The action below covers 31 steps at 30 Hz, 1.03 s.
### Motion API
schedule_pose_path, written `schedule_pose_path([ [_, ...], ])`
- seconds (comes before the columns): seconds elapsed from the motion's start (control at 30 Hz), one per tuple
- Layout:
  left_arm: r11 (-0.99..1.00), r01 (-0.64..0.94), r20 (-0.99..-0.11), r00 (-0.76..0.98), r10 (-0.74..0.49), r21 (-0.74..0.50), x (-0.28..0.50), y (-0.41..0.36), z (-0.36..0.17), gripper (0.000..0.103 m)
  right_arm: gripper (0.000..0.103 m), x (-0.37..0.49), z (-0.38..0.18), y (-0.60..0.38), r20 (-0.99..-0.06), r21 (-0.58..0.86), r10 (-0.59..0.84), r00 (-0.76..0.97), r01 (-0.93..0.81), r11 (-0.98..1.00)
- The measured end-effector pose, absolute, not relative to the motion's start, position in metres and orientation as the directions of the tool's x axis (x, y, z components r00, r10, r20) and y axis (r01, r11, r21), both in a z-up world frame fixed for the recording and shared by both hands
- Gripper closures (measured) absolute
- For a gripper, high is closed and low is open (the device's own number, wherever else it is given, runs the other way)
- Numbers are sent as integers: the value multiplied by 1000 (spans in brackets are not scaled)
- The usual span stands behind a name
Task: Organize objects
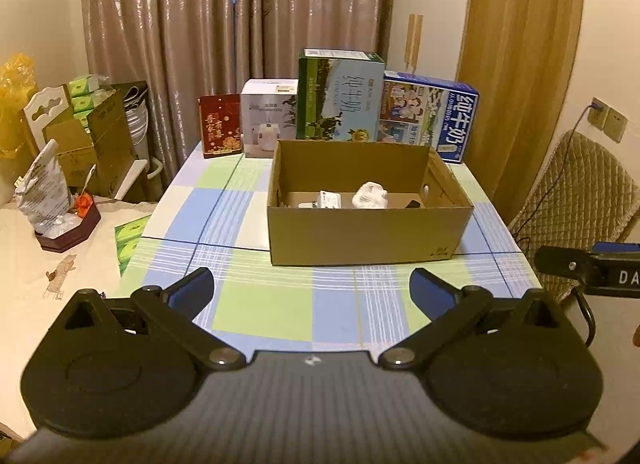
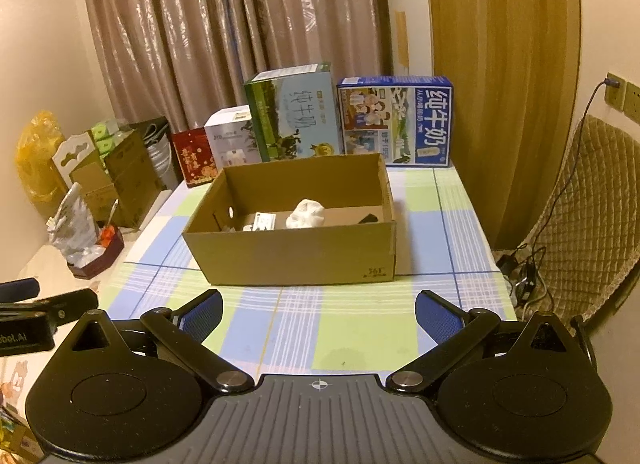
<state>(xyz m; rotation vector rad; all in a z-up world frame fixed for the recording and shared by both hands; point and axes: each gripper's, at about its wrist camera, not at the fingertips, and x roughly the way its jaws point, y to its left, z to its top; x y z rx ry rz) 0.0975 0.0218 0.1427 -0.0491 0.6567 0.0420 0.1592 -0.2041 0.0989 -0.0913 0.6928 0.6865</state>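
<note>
Both tools share one build. The left tool (image 1: 312, 290) has a dark grey ribbed body with a small white crosshair mark at its front edge, flanked by two round black housings, each topped by a triangular cut-out. Black link arms run from silver pivot screws to two fingers (image 1: 196, 288) faced with blue pads. The right tool (image 2: 319, 310) matches it: ribbed grey deck, white crosshair, silver screws, black discs, blue textured pads on its fingers (image 2: 434, 318). In each view the other tool shows at the frame's side as a black bar with a small screw and partial white lettering.
</note>
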Motion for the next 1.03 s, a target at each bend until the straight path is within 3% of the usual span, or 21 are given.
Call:
schedule_pose_path([
  [1.03,998,-46,-598,801,7,-49,96,18,140,1,2,148,96,-200,-614,116,553,563,-629,769],
])
